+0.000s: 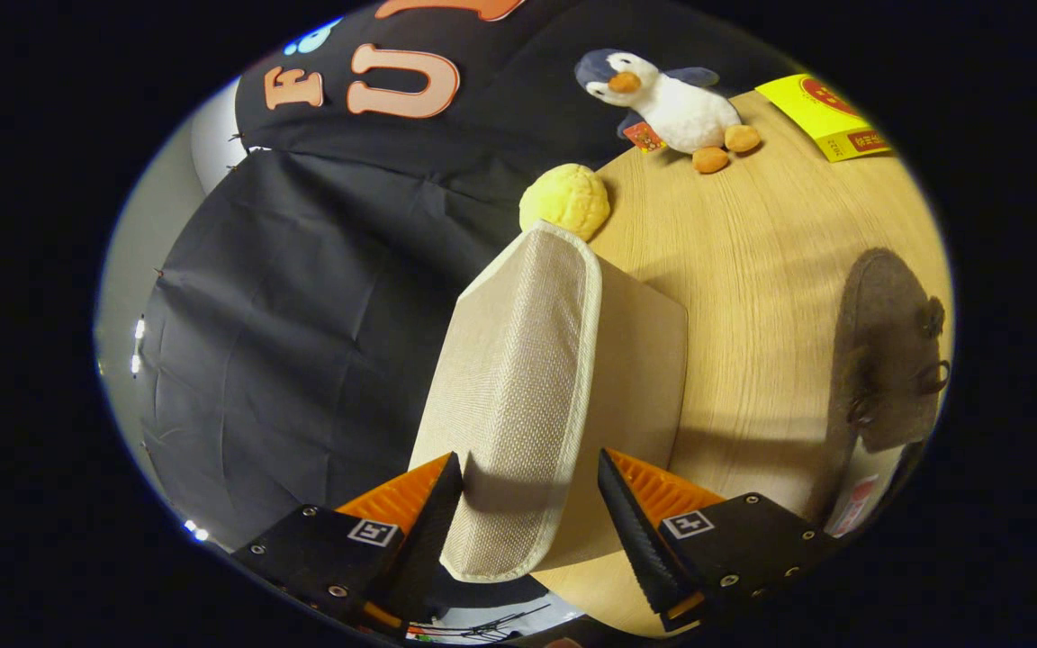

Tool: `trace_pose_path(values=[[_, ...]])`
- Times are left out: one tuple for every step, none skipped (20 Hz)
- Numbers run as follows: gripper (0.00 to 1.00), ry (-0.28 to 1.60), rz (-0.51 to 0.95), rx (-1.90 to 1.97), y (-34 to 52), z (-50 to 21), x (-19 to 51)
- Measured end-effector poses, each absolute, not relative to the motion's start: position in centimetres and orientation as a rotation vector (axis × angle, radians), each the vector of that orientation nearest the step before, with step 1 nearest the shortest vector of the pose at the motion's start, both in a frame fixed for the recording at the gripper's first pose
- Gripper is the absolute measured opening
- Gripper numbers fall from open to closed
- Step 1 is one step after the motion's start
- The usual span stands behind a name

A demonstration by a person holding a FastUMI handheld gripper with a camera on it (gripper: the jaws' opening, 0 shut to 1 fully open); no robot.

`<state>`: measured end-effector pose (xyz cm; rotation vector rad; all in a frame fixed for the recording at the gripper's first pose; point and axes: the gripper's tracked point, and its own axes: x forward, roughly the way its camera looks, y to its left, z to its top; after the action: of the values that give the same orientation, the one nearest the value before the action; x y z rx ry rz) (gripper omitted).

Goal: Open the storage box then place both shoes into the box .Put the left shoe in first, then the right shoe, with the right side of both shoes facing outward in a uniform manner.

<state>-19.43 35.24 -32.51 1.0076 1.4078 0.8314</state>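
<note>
The beige fabric storage box (pixel 635 378) stands on the wooden table (pixel 752 234), seen tilted. Its woven lid (pixel 518 378) with pale trim runs from between my fingers away toward a yellow plush ball. My gripper (pixel 527 468) is open and straddles the near end of the lid. The left finger (pixel 424 499) lies close against the woven top. The right finger (pixel 640 517) stands off the trim, with a strip of the box's smooth side showing in the gap. A dark brown felt shoe (pixel 883 351) lies on the table beyond the right finger, apart from the box.
A yellow plush ball (pixel 565 200) sits just past the far end of the box. A penguin plush (pixel 667 99) and a yellow carton (pixel 829 117) lie farther out on the table. Something white with a red label (pixel 859 504) shows under the shoe. Black cloth hangs to the left.
</note>
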Motion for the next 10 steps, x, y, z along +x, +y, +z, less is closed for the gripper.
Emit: trace_pose_path(values=[[0.91,1.418,0.831,1.04,35.5,-32.6,-19.6],[0.9,1.425,0.835,1.069,35.7,-32.7,-19.6],[0.9,1.433,0.838,1.1,35.8,-32.5,-19.7],[0.88,1.438,0.839,1.137,35.8,-32.3,-19.7],[0.86,1.439,0.84,1.174,35.7,-31.9,-19.5],[0.82,1.433,0.852,1.201,35.6,-31.3,-19.5],[0.81,1.423,0.873,1.213,35.3,-30.7,-19.4],[0.78,1.405,0.899,1.229,35.0,-29.9,-19.3],[0.77,1.382,0.914,1.25,34.6,-28.9,-19.0],[0.74,1.357,0.919,1.269,34.3,-28.1,-18.4]])
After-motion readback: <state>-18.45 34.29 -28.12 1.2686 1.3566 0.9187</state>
